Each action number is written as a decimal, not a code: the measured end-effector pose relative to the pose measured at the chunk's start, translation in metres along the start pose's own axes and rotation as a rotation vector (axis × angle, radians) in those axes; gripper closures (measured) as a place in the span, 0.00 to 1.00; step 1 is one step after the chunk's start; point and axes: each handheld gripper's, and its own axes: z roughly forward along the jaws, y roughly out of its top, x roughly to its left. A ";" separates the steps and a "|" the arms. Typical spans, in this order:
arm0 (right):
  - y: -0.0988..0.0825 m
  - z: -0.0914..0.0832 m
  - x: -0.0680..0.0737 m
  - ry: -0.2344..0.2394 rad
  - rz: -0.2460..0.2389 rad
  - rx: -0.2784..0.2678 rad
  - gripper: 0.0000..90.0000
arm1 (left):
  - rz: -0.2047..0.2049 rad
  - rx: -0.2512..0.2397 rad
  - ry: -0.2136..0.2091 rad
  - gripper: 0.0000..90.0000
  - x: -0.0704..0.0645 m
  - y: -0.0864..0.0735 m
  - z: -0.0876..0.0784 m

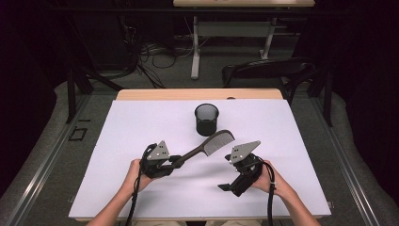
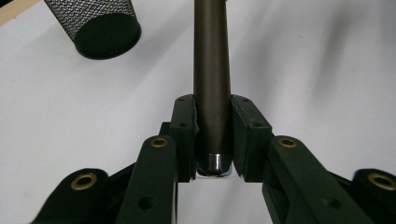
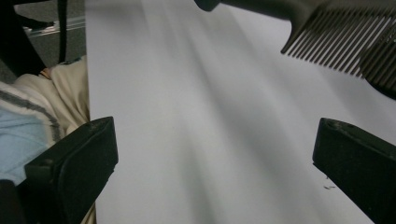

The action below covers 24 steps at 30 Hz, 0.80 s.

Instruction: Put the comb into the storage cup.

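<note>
A dark comb [image 1: 214, 142] with a long round handle hangs above the white sheet, its toothed head pointing to the back right. My left gripper [image 1: 176, 161] is shut on the handle's near end; in the left gripper view the pads [image 2: 184, 135] clamp the comb's handle [image 2: 212, 70] just above its shiny tip. My right gripper [image 1: 229, 173] is at the front right, open, with nothing between its fingers [image 3: 79, 158]. In the right gripper view the comb's teeth [image 3: 336, 32] show at the top right, well away from my right gripper [image 3: 215, 149].
A black mesh cup [image 1: 206, 119] stands upright at the back middle of the white sheet [image 1: 141, 122], just behind the comb head; the cup [image 2: 100, 25] also appears in the left gripper view. The wooden table edge [image 1: 197, 94] runs behind it. A black chair [image 1: 268, 70] stands beyond the table.
</note>
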 end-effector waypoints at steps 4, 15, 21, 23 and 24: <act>-0.005 0.004 0.000 -0.020 0.026 0.000 0.00 | 0.000 -0.013 0.006 0.81 -0.001 0.000 0.000; -0.014 0.012 -0.002 -0.051 0.097 -0.038 0.00 | -0.020 -0.070 0.035 0.81 -0.003 -0.002 -0.003; -0.015 0.013 -0.002 -0.071 0.126 -0.060 0.00 | -0.039 -0.094 0.059 0.81 -0.004 -0.007 -0.005; -0.016 0.012 -0.003 -0.079 0.143 -0.073 0.00 | -0.054 -0.105 0.068 0.81 -0.006 -0.010 -0.005; -0.017 0.013 -0.004 -0.081 0.148 -0.077 0.00 | -0.057 -0.106 0.076 0.81 -0.007 -0.011 -0.005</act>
